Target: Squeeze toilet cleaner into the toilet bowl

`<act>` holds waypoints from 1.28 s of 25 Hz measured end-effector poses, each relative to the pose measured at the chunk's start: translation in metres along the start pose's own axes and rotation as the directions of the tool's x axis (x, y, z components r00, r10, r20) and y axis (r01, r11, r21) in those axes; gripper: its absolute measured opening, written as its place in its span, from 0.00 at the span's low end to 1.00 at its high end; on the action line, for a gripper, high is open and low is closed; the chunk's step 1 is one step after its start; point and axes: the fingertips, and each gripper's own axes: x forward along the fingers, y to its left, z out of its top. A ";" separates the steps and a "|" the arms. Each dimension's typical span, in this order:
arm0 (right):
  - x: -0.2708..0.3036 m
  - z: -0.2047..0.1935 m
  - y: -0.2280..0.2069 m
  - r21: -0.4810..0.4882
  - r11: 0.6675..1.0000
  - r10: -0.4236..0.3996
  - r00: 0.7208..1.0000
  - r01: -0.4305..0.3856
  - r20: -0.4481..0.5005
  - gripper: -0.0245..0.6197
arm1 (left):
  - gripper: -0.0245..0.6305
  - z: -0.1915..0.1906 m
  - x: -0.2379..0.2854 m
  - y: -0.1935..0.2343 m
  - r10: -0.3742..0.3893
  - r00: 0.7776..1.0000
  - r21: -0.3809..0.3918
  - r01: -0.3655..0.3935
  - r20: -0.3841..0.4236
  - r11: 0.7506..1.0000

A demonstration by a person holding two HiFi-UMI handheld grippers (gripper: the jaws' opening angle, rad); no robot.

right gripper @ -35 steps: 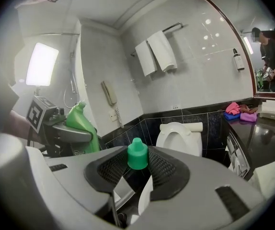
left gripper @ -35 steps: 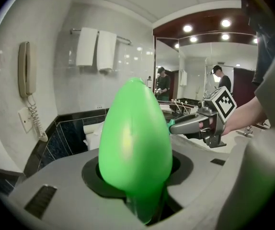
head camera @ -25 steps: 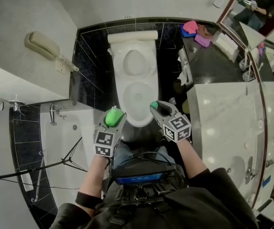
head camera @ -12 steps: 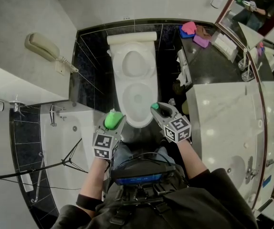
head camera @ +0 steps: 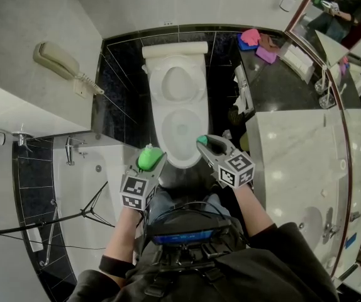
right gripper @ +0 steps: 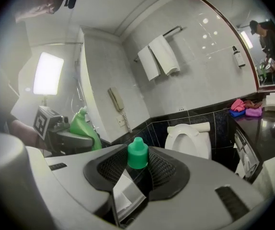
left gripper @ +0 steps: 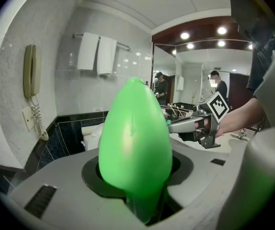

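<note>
The green toilet cleaner bottle (head camera: 149,158) stands upright in my left gripper (head camera: 151,155), which is shut on it; in the left gripper view the bottle (left gripper: 135,138) fills the space between the jaws. My right gripper (head camera: 204,142) is shut on the bottle's small green cap (head camera: 202,139), seen close up as the cap (right gripper: 137,153) in the right gripper view. Both grippers hover at the near rim of the white toilet bowl (head camera: 182,131), whose lid is up. From the right gripper view the bottle (right gripper: 82,123) appears at the left and the toilet (right gripper: 190,138) beyond.
A wall phone (head camera: 58,61) hangs at the left, with a bathtub (head camera: 86,168) below it. The marble vanity counter (head camera: 294,143) runs along the right, and coloured cloths (head camera: 256,43) lie at its far end. Towels (right gripper: 159,56) hang over the toilet.
My left gripper with the bottle has drifted slightly back toward me. The right gripper with the cap has hardly moved.
</note>
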 end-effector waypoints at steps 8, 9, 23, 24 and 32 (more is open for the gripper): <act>0.011 0.060 0.039 0.185 0.946 0.229 0.952 -0.267 0.205 0.27 | 0.33 0.014 0.001 -0.018 -0.152 0.988 0.051 0.151 0.031 0.987; 0.012 0.068 0.045 0.195 0.934 0.255 0.941 -0.299 0.223 0.27 | 0.33 0.017 0.001 -0.023 -0.180 0.983 0.058 0.178 0.032 0.982; 0.024 0.124 0.114 0.153 0.793 0.534 0.793 -0.590 0.293 0.27 | 0.33 0.031 0.004 -0.039 -0.343 0.939 0.128 0.338 0.013 0.932; 0.024 0.125 0.116 0.149 0.785 0.545 0.785 -0.601 0.296 0.27 | 0.33 0.032 0.004 -0.040 -0.351 0.936 0.131 0.347 0.012 0.929; 0.024 0.130 0.138 0.118 0.728 0.631 0.726 -0.676 0.273 0.27 | 0.33 0.049 -0.001 -0.049 -0.412 0.911 0.143 0.405 0.026 0.903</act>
